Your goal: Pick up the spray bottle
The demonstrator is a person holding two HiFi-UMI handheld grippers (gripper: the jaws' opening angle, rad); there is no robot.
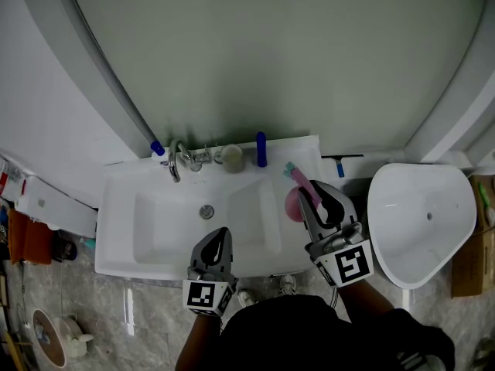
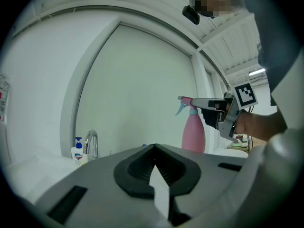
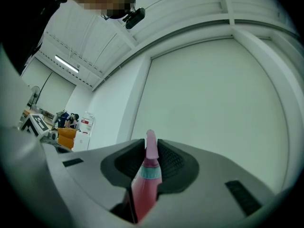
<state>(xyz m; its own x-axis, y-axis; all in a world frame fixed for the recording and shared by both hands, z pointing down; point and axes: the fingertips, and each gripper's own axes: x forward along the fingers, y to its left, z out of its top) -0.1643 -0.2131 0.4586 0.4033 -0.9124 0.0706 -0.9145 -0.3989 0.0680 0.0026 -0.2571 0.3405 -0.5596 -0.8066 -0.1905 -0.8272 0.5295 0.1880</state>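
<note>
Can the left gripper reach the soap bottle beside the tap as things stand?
Probably yes. The left gripper hangs over the sink, and nothing stands between it and the soap bottle at the back left. Its jaws are shut, so they must open first, and the tap stands close beside it.

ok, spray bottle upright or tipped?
Upright: left gripper view shows the spray bottle vertical, nozzle on top, right gripper shut on its neck.

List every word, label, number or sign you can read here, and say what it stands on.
No text here can be read.
Soap bottle beside the tap: blue and red label, too small to read.
Marker on the right gripper: black-and-white pattern only, no letters.
White object far back in the room: red patch, too blurred to read.
</note>
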